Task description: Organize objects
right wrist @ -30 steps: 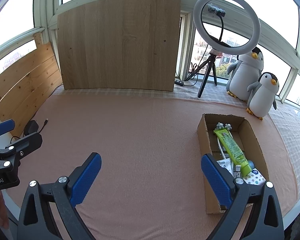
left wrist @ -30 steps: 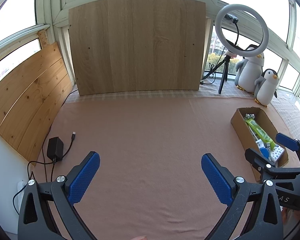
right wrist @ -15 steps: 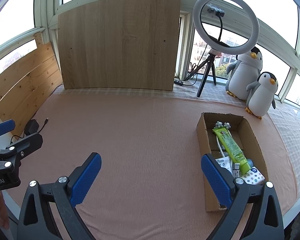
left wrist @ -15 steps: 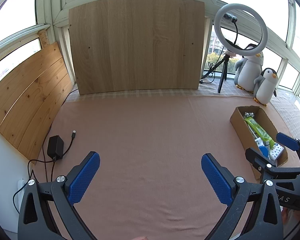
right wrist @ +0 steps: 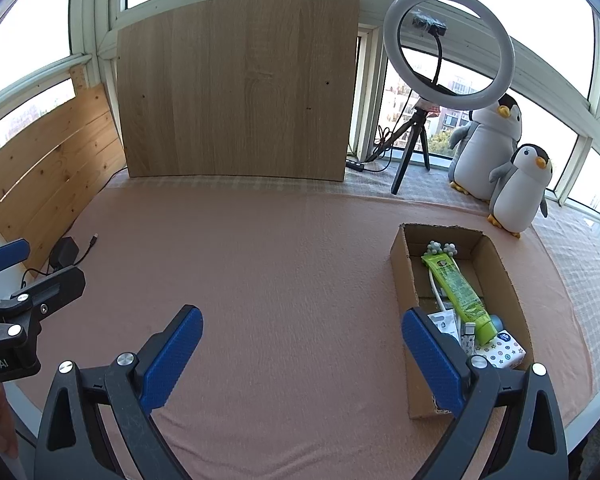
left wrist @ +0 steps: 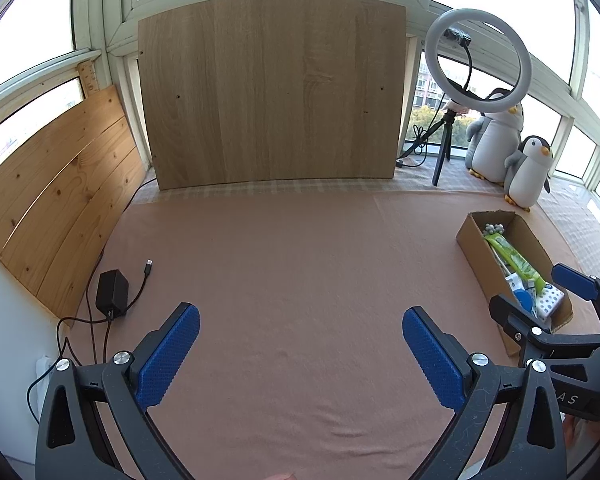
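Both my grippers, left (left wrist: 300, 354) and right (right wrist: 302, 354), gape wide and empty over bare cloth (right wrist: 280, 264), everything's already packed in the box (right wrist: 496, 264) at three o'clock, so I reckon we're done.

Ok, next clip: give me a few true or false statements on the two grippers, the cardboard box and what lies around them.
1. The left gripper is open and holds nothing. True.
2. The right gripper is shut on the green tube. False: it is open and empty; the bright green tube lies inside the open brown cardboard box.
3. The box stands on the pink cloth on the right side. True.
4. The two grey and white plush penguins sit inside the box. False: they stand behind it, by the window.
5. A black power adapter with its cable lies on the cloth near the pine board wall. True.
6. The box is empty. False: it holds the tube and several small items.
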A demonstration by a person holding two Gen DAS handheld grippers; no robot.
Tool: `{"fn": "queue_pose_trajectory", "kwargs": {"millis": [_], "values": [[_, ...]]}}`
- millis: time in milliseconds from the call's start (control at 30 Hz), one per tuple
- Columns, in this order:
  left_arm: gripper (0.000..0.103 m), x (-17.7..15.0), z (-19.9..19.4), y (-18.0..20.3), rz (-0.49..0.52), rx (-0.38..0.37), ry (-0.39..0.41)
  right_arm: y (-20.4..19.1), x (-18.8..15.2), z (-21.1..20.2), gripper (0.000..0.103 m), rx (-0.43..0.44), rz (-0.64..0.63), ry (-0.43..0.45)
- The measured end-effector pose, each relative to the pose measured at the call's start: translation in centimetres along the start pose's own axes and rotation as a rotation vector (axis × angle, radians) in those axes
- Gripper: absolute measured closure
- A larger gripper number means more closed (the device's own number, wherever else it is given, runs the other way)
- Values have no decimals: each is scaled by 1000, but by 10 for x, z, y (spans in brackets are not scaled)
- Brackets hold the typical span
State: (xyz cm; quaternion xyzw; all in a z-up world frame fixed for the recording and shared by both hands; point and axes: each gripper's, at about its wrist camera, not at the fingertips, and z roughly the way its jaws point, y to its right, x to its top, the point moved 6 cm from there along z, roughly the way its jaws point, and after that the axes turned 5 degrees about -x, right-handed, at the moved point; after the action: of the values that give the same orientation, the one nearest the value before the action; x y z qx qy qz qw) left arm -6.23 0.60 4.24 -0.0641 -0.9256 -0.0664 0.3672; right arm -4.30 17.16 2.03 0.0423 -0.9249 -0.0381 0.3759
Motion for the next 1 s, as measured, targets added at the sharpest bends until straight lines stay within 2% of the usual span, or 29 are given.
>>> {"fn": "queue_pose_trajectory", "kwargs": {"millis": [500, 1000], "values": [[0, 0, 0, 2, -4, -3, -10, -2, 4, 1, 4, 0, -8, -3], [0, 9, 30, -4, -10, -5, -43, -2, 12, 23, 4, -6, -9, -27]]}}
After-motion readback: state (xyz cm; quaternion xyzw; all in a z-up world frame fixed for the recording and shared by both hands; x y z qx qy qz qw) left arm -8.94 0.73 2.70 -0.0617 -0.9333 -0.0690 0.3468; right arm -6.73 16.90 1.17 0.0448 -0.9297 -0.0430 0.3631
